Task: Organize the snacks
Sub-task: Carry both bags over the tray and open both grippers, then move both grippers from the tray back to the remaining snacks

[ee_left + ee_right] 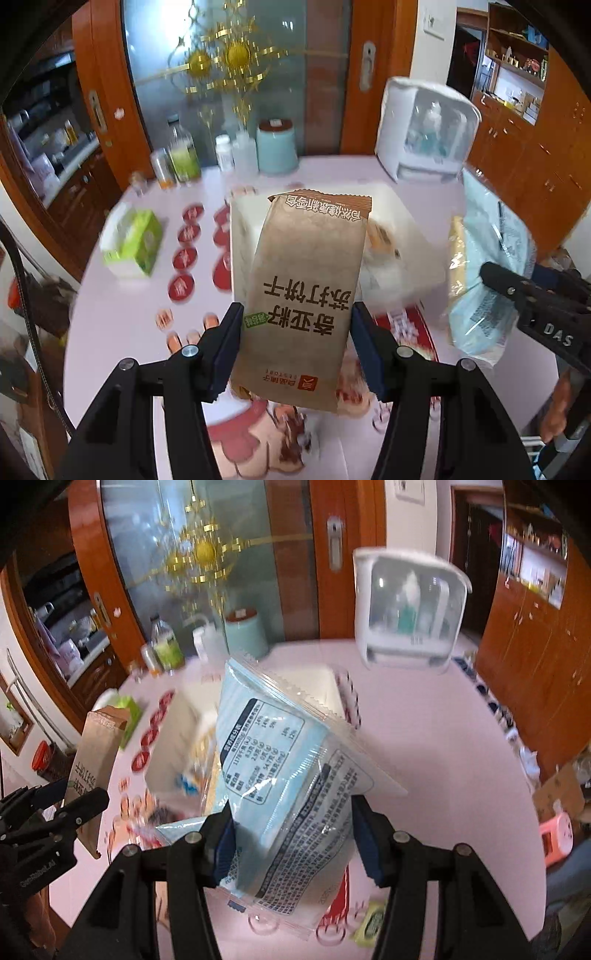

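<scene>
With the left gripper [295,347] clamped on the brown paper cracker packet [306,295] and the right gripper [291,834] on the pale-blue plastic snack bag [288,775], either slick wrapper could slip onto the pink table [443,757].

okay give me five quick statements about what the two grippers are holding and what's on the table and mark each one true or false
1. The left gripper is clamped on a brown paper snack packet. True.
2. The right gripper is empty. False: it is shut on a light blue plastic snack packet.
3. Both packets are lying flat on the table. False: both are held up above it.
4. A white bin sits on the table beyond the brown packet. True.
5. The green tissue pack is inside the white bin. False: it lies on the table to the left of the bin, apart from it.
</scene>
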Motion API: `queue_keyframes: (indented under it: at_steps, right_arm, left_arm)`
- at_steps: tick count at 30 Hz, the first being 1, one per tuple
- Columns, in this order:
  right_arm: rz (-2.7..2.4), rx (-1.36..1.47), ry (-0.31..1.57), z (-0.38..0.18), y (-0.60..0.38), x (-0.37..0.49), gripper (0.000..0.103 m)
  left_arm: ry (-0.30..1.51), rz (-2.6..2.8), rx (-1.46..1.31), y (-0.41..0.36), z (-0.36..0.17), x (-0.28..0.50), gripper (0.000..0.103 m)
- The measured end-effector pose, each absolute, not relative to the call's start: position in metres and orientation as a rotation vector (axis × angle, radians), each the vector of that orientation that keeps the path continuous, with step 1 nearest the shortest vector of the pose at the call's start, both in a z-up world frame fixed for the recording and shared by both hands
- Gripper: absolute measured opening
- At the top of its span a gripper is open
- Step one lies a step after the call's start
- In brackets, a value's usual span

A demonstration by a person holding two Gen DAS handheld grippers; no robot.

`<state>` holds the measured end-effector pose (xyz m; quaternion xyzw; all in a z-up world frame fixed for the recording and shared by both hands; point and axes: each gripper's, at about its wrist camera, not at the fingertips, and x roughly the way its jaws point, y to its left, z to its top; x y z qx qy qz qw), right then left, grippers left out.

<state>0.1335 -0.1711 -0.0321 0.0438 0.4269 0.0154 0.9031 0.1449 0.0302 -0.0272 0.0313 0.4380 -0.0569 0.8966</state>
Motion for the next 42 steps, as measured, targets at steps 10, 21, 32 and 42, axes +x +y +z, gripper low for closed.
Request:
queue_keyframes:
  at_steps: [10, 21, 32, 42]
  right_arm:
    - [0.019, 0.042, 0.728, 0.018, -0.166, 0.176, 0.058]
    - [0.031, -0.046, 0.854, -0.020, -0.140, 0.247, 0.061]
    - [0.007, 0.000, 0.951, -0.081, -0.147, 0.273, 0.093]
    - [-0.004, 0.037, 0.940, -0.080, -0.151, 0.262, 0.093]
  left_arm:
    - [0.824, -0.066, 0.088, 0.021, 0.013, 0.200, 0.057]
    - [0.821, -0.006, 0.081, 0.019, 0.000, 0.259, 0.057]
    - [0.949, -0.019, 0.140, 0.015, -0.059, 0.289, 0.090]
    - [0.956, -0.021, 0.116, 0.021, -0.068, 0.282, 0.090]
